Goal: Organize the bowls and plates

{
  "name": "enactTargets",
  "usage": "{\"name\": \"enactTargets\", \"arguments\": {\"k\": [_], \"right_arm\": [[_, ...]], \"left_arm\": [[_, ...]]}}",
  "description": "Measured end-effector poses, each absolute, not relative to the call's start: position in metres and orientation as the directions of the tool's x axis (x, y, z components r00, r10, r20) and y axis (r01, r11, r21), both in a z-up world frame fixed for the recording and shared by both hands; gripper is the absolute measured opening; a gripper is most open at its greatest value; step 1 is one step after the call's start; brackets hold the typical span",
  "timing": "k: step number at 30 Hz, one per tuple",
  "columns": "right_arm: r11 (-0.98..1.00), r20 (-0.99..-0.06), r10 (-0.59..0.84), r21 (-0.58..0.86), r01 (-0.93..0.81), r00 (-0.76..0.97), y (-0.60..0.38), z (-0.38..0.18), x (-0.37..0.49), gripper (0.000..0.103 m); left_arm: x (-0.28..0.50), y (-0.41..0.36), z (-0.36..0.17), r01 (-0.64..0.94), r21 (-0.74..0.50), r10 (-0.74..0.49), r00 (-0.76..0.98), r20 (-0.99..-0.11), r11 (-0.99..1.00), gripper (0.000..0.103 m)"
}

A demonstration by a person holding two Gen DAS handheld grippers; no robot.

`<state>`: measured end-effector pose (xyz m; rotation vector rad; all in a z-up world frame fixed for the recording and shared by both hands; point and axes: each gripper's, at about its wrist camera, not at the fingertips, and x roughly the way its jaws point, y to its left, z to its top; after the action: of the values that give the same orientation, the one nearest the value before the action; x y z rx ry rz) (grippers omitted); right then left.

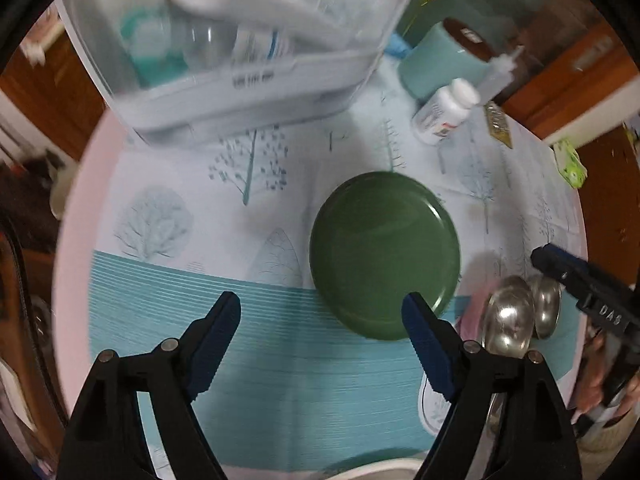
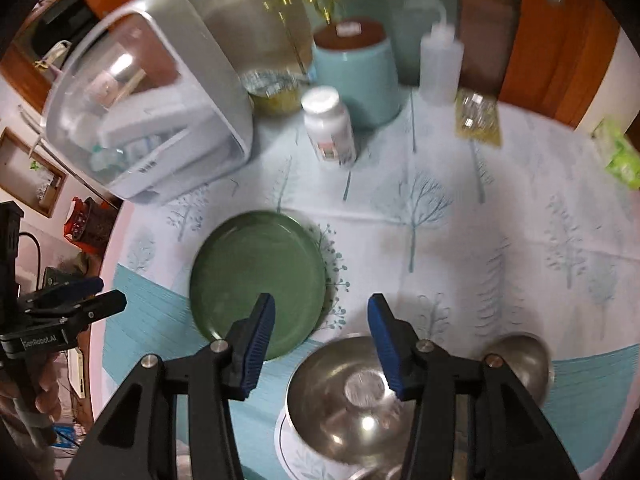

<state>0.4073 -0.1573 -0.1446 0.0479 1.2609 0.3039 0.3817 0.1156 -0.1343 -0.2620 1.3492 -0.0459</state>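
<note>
Both the left gripper [image 1: 322, 310] and right gripper [image 2: 322, 312] hang open and empty. The green plate [image 2: 258, 284] lies flat on the tablecloth [image 2: 460, 240], steel bowl [image 2: 344, 400] just beside it.

Left wrist view was taken from above the near table edge, angled down and forward between the left gripper [image 1: 321, 312] fingers. Right wrist view was set further right, facing likewise past the right gripper [image 2: 321, 314]. The round green plate [image 1: 384, 258] [image 2: 258, 284] and the white clear-lidded container [image 1: 240, 40] [image 2: 148, 96] were shared, both near.
</note>
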Motion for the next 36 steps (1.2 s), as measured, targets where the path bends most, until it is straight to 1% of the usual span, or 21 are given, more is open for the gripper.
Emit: {"name": "enactTargets", "arguments": {"k": [5, 10, 12, 14, 15, 17, 19, 20, 21, 23, 25, 26, 27, 28, 30, 31, 36], "right_arm": [[0.958, -0.947, 0.253, 0.217, -0.189, 0.197, -0.146, -0.183, 0.428, 0.049], [0.962, -0.961, 0.226, 0.195, -0.191, 0.157, -0.139, -0.211, 0.442, 0.047], [0.958, -0.961, 0.24, 0.211, -0.193, 0.138, -0.138, -0.218, 0.445, 0.033], [0.955, -0.962, 0.25, 0.226, -0.192, 0.111, -0.138, -0.226, 0.446, 0.024], [0.954, -0.963, 0.251, 0.229, -0.191, 0.098, -0.137, -0.231, 0.447, 0.021], [0.953, -0.964, 0.255, 0.237, -0.186, 0.079, -0.137, -0.238, 0.447, 0.02], [0.952, -0.961, 0.266, 0.25, -0.175, 0.072, -0.138, -0.241, 0.448, 0.015], [0.951, -0.96, 0.27, 0.254, -0.174, 0.07, -0.138, -0.242, 0.449, 0.012], [0.949, -0.958, 0.281, 0.266, -0.171, 0.067, -0.139, -0.243, 0.449, 0.012], [0.946, -0.955, 0.29, 0.276, -0.17, 0.066, -0.139, -0.244, 0.448, 0.011], [0.943, -0.952, 0.299, 0.284, -0.173, 0.068, -0.137, -0.244, 0.448, 0.008], [0.942, -0.951, 0.302, 0.288, -0.172, 0.066, -0.137, -0.244, 0.448, 0.006], [0.943, -0.951, 0.301, 0.286, -0.172, 0.069, -0.136, -0.244, 0.447, 0.006], [0.943, -0.951, 0.301, 0.285, -0.172, 0.071, -0.137, -0.244, 0.447, 0.006], [0.942, -0.949, 0.305, 0.289, -0.172, 0.075, -0.138, -0.243, 0.447, 0.005], [0.941, -0.948, 0.31, 0.294, -0.17, 0.078, -0.138, -0.243, 0.447, 0.005], [0.942, -0.948, 0.305, 0.286, -0.175, 0.093, -0.139, -0.239, 0.442, 0.005]], "left_arm": [[0.4, 0.119, -0.175, -0.168, -0.238, -0.207, 0.183, -0.961, 0.957, 0.082], [0.416, 0.113, -0.199, -0.164, -0.247, -0.221, 0.165, -0.961, 0.955, 0.082], [0.419, 0.11, -0.204, -0.155, -0.245, -0.218, 0.169, -0.961, 0.957, 0.081], [0.42, 0.109, -0.208, -0.152, -0.258, -0.232, 0.17, -0.958, 0.954, 0.08], [0.421, 0.108, -0.21, -0.151, -0.269, -0.244, 0.167, -0.955, 0.951, 0.078], [0.421, 0.107, -0.215, -0.15, -0.29, -0.267, 0.157, -0.951, 0.945, 0.068], [0.422, 0.108, -0.218, -0.149, -0.299, -0.278, 0.146, -0.95, 0.943, 0.048], [0.422, 0.106, -0.221, -0.147, -0.301, -0.282, 0.135, -0.95, 0.942, 0.044], [0.422, 0.105, -0.224, -0.148, -0.302, -0.284, 0.129, -0.95, 0.942, 0.038], [0.421, 0.104, -0.227, -0.149, -0.314, -0.298, 0.118, -0.947, 0.938, 0.036], [0.421, 0.104, -0.23, -0.152, -0.316, -0.301, 0.114, -0.947, 0.937, 0.026], [0.421, 0.103, -0.231, -0.151, -0.31, -0.295, 0.113, -0.949, 0.939, 0.024], [0.421, 0.104, -0.232, -0.153, -0.306, -0.29, 0.114, -0.95, 0.94, 0.02], [0.421, 0.105, -0.233, -0.156, -0.299, -0.283, 0.116, -0.952, 0.942, 0.014], [0.422, 0.108, -0.236, -0.165, -0.295, -0.277, 0.122, -0.953, 0.941, 0.007], [0.422, 0.109, -0.237, -0.168, -0.302, -0.284, 0.124, -0.951, 0.938, 0.006], [0.419, 0.108, -0.233, -0.134, -0.31, -0.29, 0.15, -0.945, 0.941, 0.005]]}}
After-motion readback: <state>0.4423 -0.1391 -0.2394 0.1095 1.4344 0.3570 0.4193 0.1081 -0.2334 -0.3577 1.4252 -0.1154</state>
